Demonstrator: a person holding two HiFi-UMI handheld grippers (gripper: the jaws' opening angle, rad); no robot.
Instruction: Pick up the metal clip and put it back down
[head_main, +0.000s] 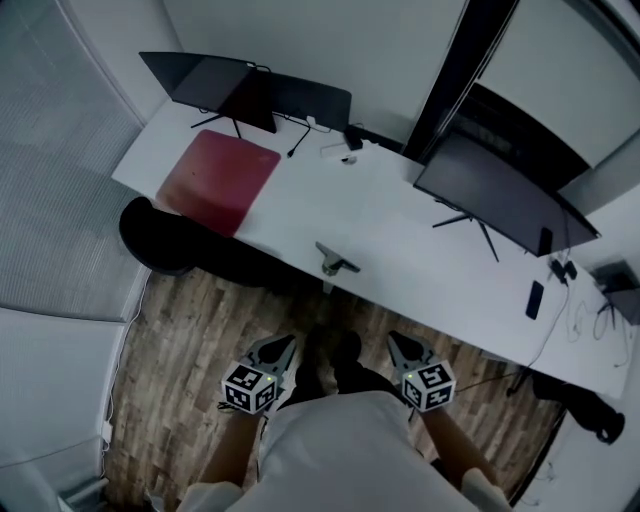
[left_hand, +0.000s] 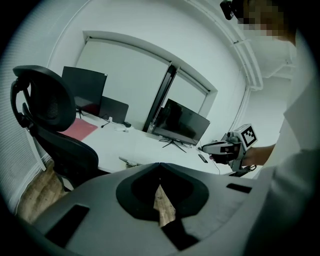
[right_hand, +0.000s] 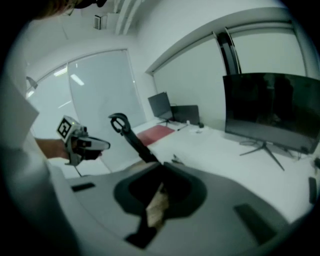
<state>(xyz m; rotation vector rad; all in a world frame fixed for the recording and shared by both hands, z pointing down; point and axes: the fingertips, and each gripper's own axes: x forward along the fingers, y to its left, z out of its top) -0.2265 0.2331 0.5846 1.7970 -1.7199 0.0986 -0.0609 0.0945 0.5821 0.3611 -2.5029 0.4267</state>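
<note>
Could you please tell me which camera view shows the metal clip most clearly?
The head view: the metal clip lies fully visible from above at the near edge of the white desk. The left gripper view shows it only as a small distant sliver; the right gripper view shows just a blurred bit.

My left hand-held gripper and right hand-held gripper: grey moulded shells; each carries a cube of black-and-white square markers; I wear a white top; dark shoes.
</note>
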